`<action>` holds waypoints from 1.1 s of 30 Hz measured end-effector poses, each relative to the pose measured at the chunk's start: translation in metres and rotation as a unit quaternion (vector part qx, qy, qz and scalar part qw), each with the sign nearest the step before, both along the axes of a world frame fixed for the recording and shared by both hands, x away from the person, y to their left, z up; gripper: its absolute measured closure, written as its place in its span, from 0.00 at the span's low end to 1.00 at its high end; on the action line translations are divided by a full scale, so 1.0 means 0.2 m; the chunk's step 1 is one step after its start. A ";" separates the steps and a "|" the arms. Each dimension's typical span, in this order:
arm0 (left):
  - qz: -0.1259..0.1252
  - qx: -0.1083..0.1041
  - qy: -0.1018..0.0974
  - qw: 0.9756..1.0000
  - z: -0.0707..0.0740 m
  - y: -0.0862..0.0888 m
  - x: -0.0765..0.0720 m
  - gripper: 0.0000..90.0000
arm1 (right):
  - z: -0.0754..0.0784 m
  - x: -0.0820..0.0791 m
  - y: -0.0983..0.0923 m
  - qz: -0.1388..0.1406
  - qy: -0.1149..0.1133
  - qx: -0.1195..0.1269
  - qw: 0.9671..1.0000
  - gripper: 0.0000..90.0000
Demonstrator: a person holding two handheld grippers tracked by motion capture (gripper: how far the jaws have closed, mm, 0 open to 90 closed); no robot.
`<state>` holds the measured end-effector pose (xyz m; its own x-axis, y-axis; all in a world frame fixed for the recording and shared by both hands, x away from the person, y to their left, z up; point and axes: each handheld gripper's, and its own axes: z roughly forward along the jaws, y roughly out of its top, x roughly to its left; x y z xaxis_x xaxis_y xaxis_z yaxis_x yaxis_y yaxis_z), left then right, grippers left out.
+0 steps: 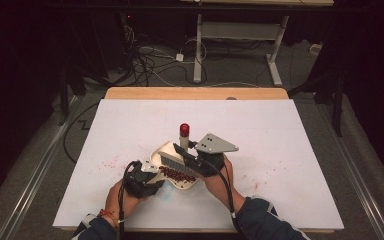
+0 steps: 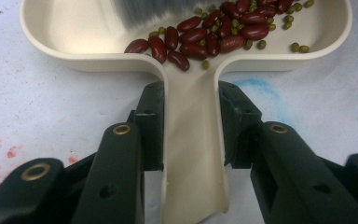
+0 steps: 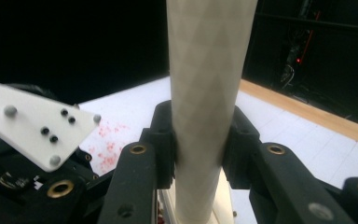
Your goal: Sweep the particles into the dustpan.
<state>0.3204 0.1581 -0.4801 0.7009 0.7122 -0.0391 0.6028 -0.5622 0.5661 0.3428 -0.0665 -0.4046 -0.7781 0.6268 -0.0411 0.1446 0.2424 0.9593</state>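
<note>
**Two grips, one loaded pan: spill risks**

High view: two grippers working close together at the near middle of the white table (image 1: 130, 125). Left gripper (image 1: 152, 176) at the dustpan (image 1: 166, 152) handle; right gripper (image 1: 203, 161) on a brush (image 1: 179, 161) with red-capped handle tip standing up behind. Bristles resting in the pan over a dark heap of beans. Reddish smears on the table left of the pan and at right.

Left gripper view: jaws clamped on the cream dustpan handle (image 2: 193, 140), one pad either side, no gap. Kidney beans (image 2: 214, 32) and small green beans (image 2: 294, 46) lying against the pan's back wall, several at the handle channel's mouth. Brush bristles (image 2: 149, 11) at top.

Right gripper view: jaws clamped on the pale brush handle (image 3: 205, 93), handle running straight up between them.

Likely trouble:
- Pan tipped handle-down: beans rolling down the open channel toward the jaws and off onto the table.
- Smooth, narrow handle: pan twisting in the grip under a hard sweep.
- Brisk stroke: beans flicked over the low rim.
- Grippers so near: a knock between them jolting the load.
</note>
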 end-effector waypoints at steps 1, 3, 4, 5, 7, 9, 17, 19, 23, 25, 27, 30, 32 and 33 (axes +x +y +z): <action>-0.002 0.003 0.000 1.000 0.00 0.00 0.00 0.71 | 0.01 0.00 -0.01 0.001 -0.003 0.004 1.000 0.78; -0.003 0.003 0.001 1.000 0.00 0.00 0.00 0.71 | 0.04 -0.01 -0.03 -0.001 -0.010 0.011 1.000 0.78; -0.005 0.005 0.000 1.000 0.00 0.00 0.00 0.71 | 0.06 -0.01 -0.05 -0.002 -0.011 0.013 1.000 0.78; -0.007 0.007 -0.001 1.000 0.00 0.01 0.00 0.71 | 0.08 -0.01 -0.06 -0.002 -0.015 0.016 1.000 0.78; -0.007 0.005 0.002 1.000 0.00 0.02 0.00 0.71 | 0.11 -0.01 -0.11 -0.011 -0.028 0.015 0.999 0.78; -0.007 0.007 0.000 1.000 0.00 0.02 0.00 0.71 | 0.15 0.00 -0.17 -0.023 -0.035 0.017 0.999 0.78; -0.004 0.005 0.001 1.000 0.00 0.04 -0.02 0.71 | 0.17 0.04 -0.40 -0.073 -0.039 0.002 0.997 0.78; -0.006 0.006 0.004 1.000 0.00 0.05 -0.03 0.71 | 0.14 0.05 -0.43 -0.088 -0.038 -0.014 0.995 0.78; -0.004 0.007 0.004 1.000 0.01 0.05 -0.04 0.71 | 0.08 0.04 -0.49 -0.096 -0.021 -0.031 0.995 0.78; -0.005 0.008 0.003 1.000 0.01 0.06 -0.05 0.71 | 0.06 0.01 -0.51 -0.089 -0.012 -0.041 0.995 0.78; -0.003 0.009 0.003 1.000 0.01 0.06 -0.06 0.71 | 0.04 -0.02 -0.50 -0.086 -0.009 -0.052 0.995 0.78; -0.002 0.012 0.002 1.000 0.01 0.05 -0.06 0.71 | 0.02 -0.06 -0.46 -0.069 -0.003 -0.060 0.996 0.78; -0.002 0.014 0.002 1.000 0.01 0.05 -0.06 0.71 | 0.01 -0.08 -0.42 -0.061 -0.009 -0.070 0.996 0.78; -0.002 0.015 0.002 1.000 0.01 0.05 -0.06 0.71 | 0.01 -0.09 -0.40 -0.059 -0.014 -0.074 0.995 0.78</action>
<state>0.3082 0.1675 -0.4778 0.7038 0.7101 -0.0207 0.6023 -0.5811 0.5473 0.3241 -0.1465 -0.4031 -0.6961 0.6997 -0.1606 0.1548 0.3647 0.9182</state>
